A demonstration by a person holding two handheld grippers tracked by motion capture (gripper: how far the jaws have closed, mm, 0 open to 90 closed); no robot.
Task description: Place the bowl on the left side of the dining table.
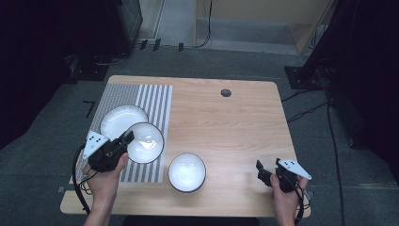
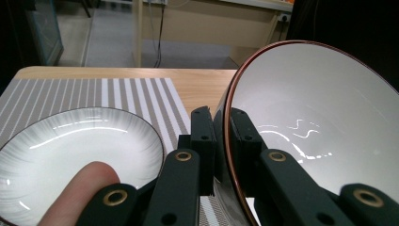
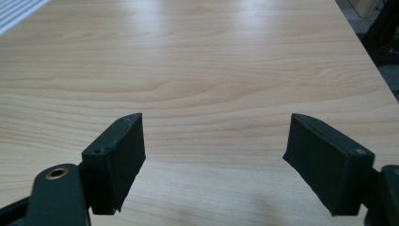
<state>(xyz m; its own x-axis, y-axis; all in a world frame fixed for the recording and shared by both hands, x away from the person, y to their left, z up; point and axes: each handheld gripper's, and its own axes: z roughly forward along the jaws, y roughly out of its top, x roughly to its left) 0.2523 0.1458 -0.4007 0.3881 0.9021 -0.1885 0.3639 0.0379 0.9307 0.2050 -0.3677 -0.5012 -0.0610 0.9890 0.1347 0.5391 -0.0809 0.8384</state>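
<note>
free: table right half | blocked: plate, bowl

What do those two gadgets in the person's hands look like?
Both are black. The left gripper and the right gripper each carry a grey three-cornered plate with dark dots on top and trail a black cable. The jaws are flat black blocks on arms with brass-coloured rivets. No sleeves show.
</note>
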